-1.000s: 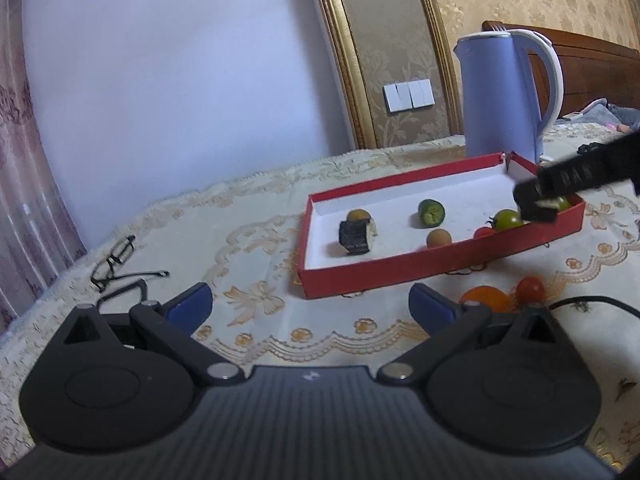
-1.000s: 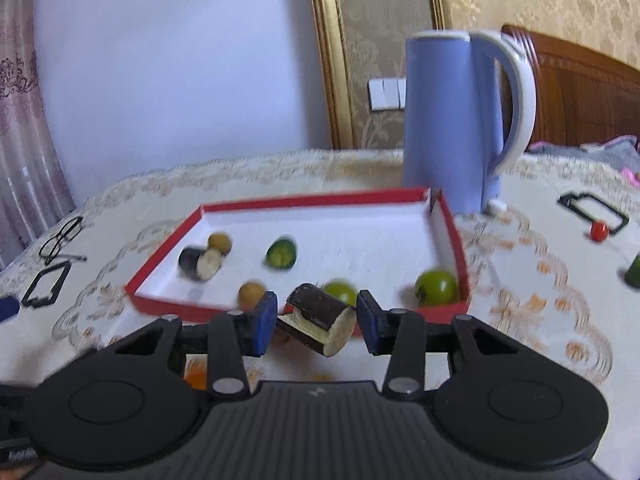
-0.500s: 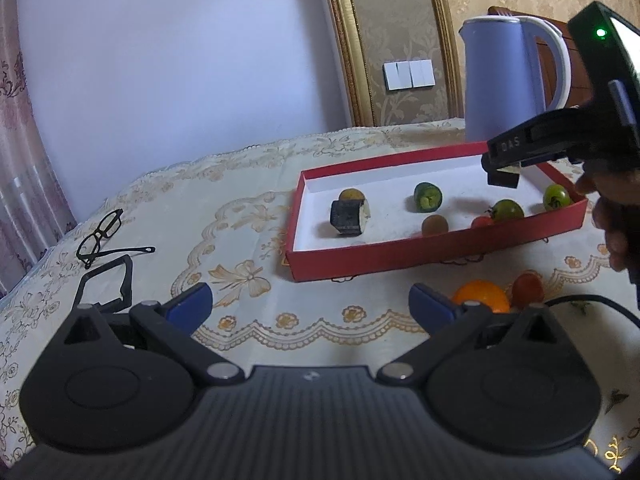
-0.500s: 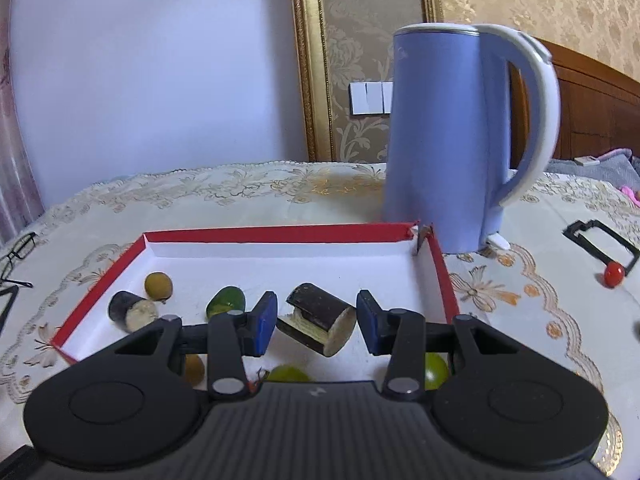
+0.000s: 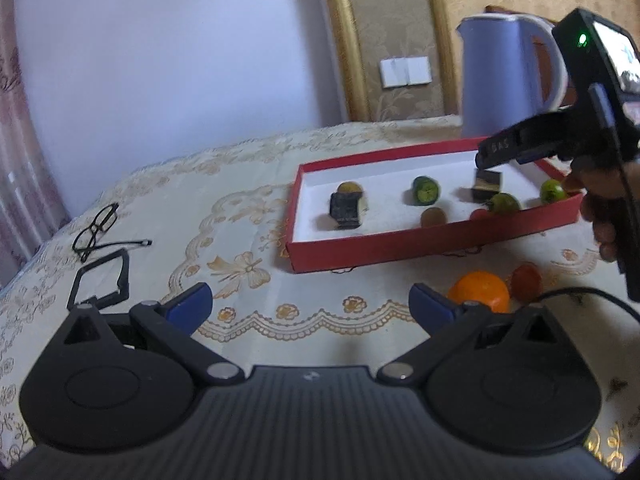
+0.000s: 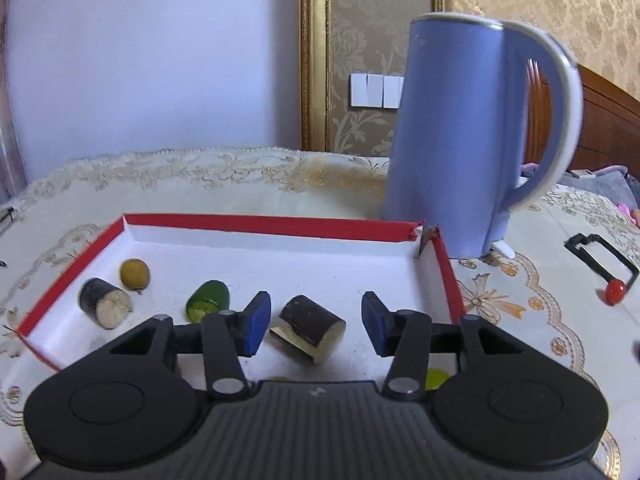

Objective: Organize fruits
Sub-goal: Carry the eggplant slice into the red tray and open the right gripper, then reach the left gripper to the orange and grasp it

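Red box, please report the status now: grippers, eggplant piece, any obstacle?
Right gripper just opening, eggplant piece between pads, released in red box. Left gripper open, empty. Kettle behind box, no obstruction.

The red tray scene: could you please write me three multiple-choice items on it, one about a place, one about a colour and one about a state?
1. Where is the orange relative to the red tray? A inside it; B on the tablecloth, nearer the left wrist camera; C behind it.
2. What colour is the kettle body? A green; B red; C pale blue.
3. How does the right gripper stand at the dark cut piece? A clamped on it; B open, pads clear of it; C shut above it.
Key: B, it lies outside the near wall; C, blue body, white handle; B, its jaws have just been opening, the piece between them with gaps either side.
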Motion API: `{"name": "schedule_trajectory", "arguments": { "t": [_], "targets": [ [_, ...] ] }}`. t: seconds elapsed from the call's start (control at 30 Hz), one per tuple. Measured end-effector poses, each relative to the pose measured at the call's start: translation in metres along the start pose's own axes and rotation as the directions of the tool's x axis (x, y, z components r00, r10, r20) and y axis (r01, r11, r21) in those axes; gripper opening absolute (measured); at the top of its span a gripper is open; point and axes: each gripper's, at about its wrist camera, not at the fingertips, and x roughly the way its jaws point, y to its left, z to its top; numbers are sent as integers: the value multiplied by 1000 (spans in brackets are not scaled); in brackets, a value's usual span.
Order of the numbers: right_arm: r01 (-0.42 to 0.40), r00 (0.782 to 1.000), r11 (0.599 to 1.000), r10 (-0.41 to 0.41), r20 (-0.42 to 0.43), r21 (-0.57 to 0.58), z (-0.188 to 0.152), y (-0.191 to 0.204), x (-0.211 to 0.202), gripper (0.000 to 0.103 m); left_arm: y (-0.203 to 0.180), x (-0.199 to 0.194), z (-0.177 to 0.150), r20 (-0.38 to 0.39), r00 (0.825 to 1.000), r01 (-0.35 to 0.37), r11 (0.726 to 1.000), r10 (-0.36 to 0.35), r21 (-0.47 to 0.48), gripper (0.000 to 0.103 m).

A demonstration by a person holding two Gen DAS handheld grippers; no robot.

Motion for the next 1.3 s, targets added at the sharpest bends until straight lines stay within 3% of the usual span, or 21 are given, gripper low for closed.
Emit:
{"name": "schedule_trajectory", "arguments": {
  "t": [0.2, 0.4, 0.5, 0.57, 0.67, 0.7, 0.77, 0.83, 0.87, 0.9, 0.93, 1.03, 1.1, 1.13, 1.2, 1.3],
  "targets": [
    [2, 997, 1000, -2, 76, -3, -10, -12, -59, 51, -4, -21, -6, 52, 990, 129, 991, -130, 26, 103],
    [-15, 993, 998, 9, 116, 53, -34, -28, -108, 52, -23, -18, -2, 36, 977, 210, 977, -211, 33, 98],
    [41, 989, 999, -45, 138, 35, -47, -36, -131, 52, -29, -9, -1, 13, 977, 213, 977, -214, 27, 95],
    [150, 973, 989, -147, 180, -4, -50, -48, -154, 52, -32, -6, 1, 3, 971, 239, 971, -239, 20, 95],
    [359, 903, 932, -333, 270, -50, -44, -74, -196, 52, -38, -4, 3, 5, 965, 262, 965, -263, 20, 95],
    [436, 865, 898, -401, 303, -58, -41, -85, -214, 52, -40, -3, 3, 3, 963, 268, 963, -268, 16, 95],
    [592, 762, 804, -534, 367, -60, -35, -102, -243, 53, -43, 1, 4, -6, 961, 275, 961, -275, 9, 95],
    [750, 607, 659, -655, 450, -54, -33, -107, -268, 68, -45, 4, 4, -20, 962, 272, 962, -272, -2, 95],
    [768, 584, 638, -660, 473, -59, -33, -106, -274, 76, -45, 7, 3, -31, 962, 271, 963, -271, -12, 95],
    [757, 592, 649, -635, 497, -73, -35, -103, -281, 77, -45, 10, 3, -43, 962, 269, 963, -270, -22, 94],
    [719, 625, 691, -592, 508, -79, -38, -98, -285, 77, -45, 13, 3, -54, 962, 267, 963, -268, -32, 93],
    [502, 780, 862, -417, 466, -70, -46, -87, -278, 77, -46, 17, 3, -76, 961, 265, 963, -267, -45, 93],
    [360, 858, 931, -309, 411, -53, -54, -76, -259, 77, -48, 18, 1, -83, 962, 259, 965, -261, -36, 91],
    [304, 886, 951, -261, 382, -56, -58, -69, -248, 77, -49, 18, 0, -83, 963, 256, 966, -258, -29, 91],
    [236, 917, 969, -196, 347, -75, -67, -54, -235, 77, -51, 18, -2, -86, 963, 254, 967, -255, -20, 91],
    [199, 933, 976, -162, 321, -88, -77, -37, -219, 77, -55, 19, -2, -89, 963, 255, 967, -254, -1, 87]
  ]
}}
